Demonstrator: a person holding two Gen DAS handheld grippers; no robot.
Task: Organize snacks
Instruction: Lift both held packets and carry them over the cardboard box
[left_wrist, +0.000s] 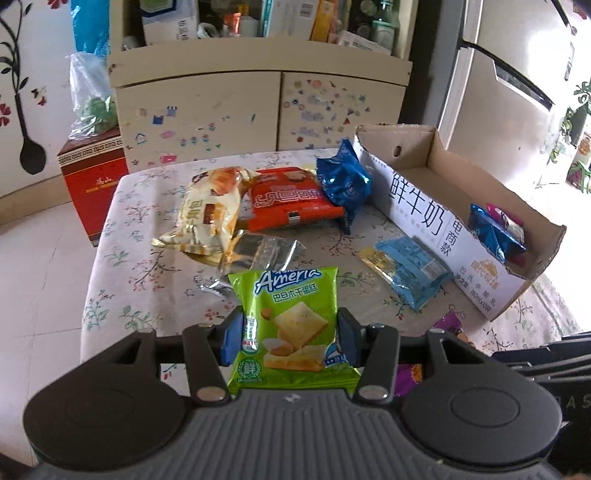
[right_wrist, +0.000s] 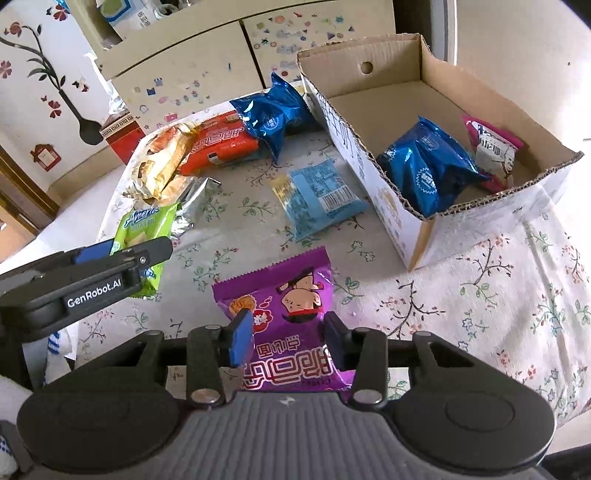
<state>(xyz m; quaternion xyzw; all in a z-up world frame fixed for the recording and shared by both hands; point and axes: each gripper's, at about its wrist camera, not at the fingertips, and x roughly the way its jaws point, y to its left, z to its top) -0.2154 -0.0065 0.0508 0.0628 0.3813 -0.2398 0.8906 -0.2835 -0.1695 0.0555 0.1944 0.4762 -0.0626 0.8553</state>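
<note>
left gripper (left_wrist: 291, 341): I'm clamping it on the green snack pack (left_wrist: 291, 325), pads pinching the pack's two side edges, pack lifted clear of the bench (left_wrist: 122, 295).
right gripper (right_wrist: 288, 338): I'm closing it on the purple snack pack (right_wrist: 284, 314); pads are pressing its sides low down, pack looks to be still lying on the bench.
box (right_wrist: 417, 229): open cardboard carton sitting on the right side of the bench; a blue pack (right_wrist: 428, 170) and a pink pack (right_wrist: 495, 147) are already lying in its near end, far end bare.
loose snacks: orange pack (left_wrist: 295, 201), cream pack (left_wrist: 210, 210), second blue pack (left_wrist: 345, 177) leaning against the box wall, light-blue pack (left_wrist: 410, 267) beside the box, silver wrapper (left_wrist: 258, 254) under the pile.
handling: I'm judging both packs light, soft, air-puffed foil; slippery film, crushable cake or crisps inside.
grip point: I'm favouring the side seams or the flat lower half, light squeeze only; pinching the puffed middle risks a slip or a burst.
progress: I'm reckoning early, two in the box, about seven still out.
risk: the packs are dangling from narrow pads, so a fast swing could twist them loose.
</note>
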